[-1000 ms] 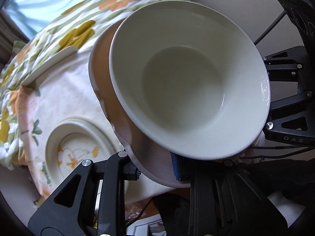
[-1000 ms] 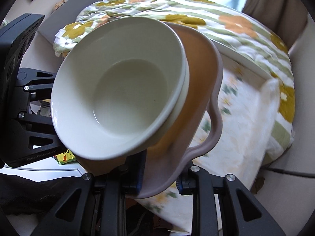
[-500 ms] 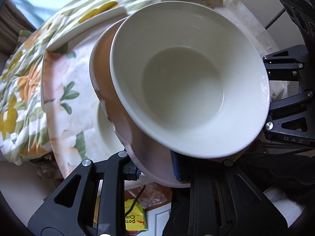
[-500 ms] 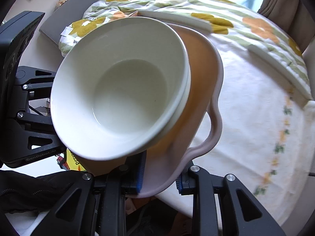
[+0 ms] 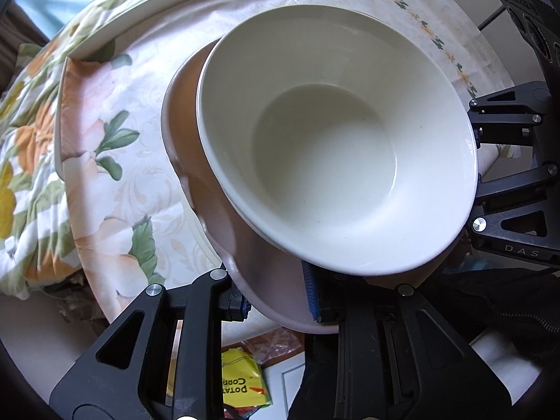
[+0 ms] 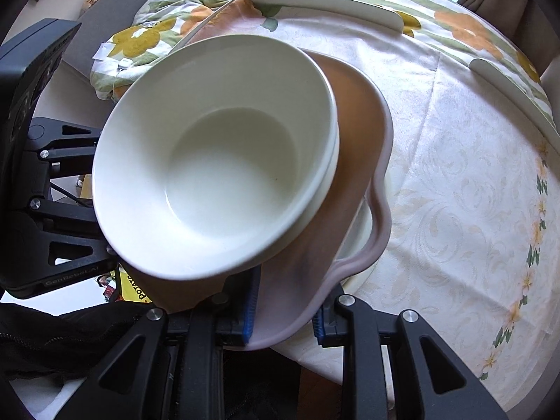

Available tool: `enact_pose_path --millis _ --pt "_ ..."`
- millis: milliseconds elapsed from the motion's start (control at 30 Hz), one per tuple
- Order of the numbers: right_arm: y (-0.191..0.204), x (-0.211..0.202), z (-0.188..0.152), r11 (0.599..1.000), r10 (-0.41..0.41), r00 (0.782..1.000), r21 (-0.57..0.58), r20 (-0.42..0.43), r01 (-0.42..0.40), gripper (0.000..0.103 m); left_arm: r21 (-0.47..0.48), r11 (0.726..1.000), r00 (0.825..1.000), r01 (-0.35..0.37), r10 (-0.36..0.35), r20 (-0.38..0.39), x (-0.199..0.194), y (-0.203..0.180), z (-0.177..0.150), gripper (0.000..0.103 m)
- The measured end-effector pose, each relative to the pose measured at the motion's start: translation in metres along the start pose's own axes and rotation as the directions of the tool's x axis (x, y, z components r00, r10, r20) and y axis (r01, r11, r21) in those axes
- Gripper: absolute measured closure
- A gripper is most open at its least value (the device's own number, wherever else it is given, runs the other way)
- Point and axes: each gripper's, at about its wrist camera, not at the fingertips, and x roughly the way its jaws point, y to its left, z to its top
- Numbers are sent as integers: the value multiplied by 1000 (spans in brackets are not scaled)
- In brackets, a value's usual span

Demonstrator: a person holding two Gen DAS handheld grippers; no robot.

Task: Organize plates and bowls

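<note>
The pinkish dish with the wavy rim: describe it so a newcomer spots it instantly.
Above the round table's floral cloth, both tools grip one stack. The glossy white ceramic bowl sits on top; under it is the pinkish-mauve wavy-rimmed ceramic dish, the only coloured, scalloped piece among plain white ware.

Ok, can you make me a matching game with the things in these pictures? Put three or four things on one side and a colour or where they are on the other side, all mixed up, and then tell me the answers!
Things:
1. white bowl
2. pink dish
3. yellow snack packet
4. tablecloth

Descriptions:
A. cream with flower patterns, spread over the table
B. nested inside another dish, empty
C. down below the table edge
D. has a wavy rim, clamped at each end by the jaws of the left gripper and right gripper

Right pairs: 1-B, 2-D, 3-C, 4-A
</note>
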Motion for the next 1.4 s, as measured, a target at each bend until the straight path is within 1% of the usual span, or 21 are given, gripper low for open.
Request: enact_pose_path --millis 200,533,867,1067,1133,1167,1233,1267,1300,1333,1400 --pt "0 5 0 1000 -2 1000 10 6 2 80 -12 1000 1000 19 -19 -13 8 4 0 82" --pt "-2 6 0 1000 -5 1000 22 2 5 79 4 1000 1000 20 -20 -22 9 7 3 82" --pt "-2 3 2 1000 -16 1000 24 -26 17 79 -12 999 994 53 -54 -95 14 3 10 82" --pt "-3 1 5 999 -19 999 35 -47 21 79 -6 998 992 56 -56 -111 6 7 10 79" --pt "-2 0 6 999 -22 998 34 -51 23 78 -4 998 992 63 -63 -111 4 7 9 76" --pt "-2 -1 7 999 -20 998 33 -55 22 77 -3 998 991 70 -70 -110 2 7 9 71" --pt "0 -3 7 999 -15 998 29 -61 17 74 8 997 991 75 -73 -109 -2 5 9 58" --pt "1 -5 7 1000 -14 998 25 -63 15 70 28 998 994 52 -49 -102 -5 2 9 40" --pt "2 -7 7 1000 -15 998 20 -64 17 66 40 999 995 35 -31 -91 -9 2 8 33" --pt "4 -10 7 1000 -23 998 14 -63 24 56 49 998 997 27 -24 -71 -14 1 8 29" --pt "4 -15 5 1000 -27 998 11 -58 28 54 46 998 997 36 -33 -76 -17 3 8 29"
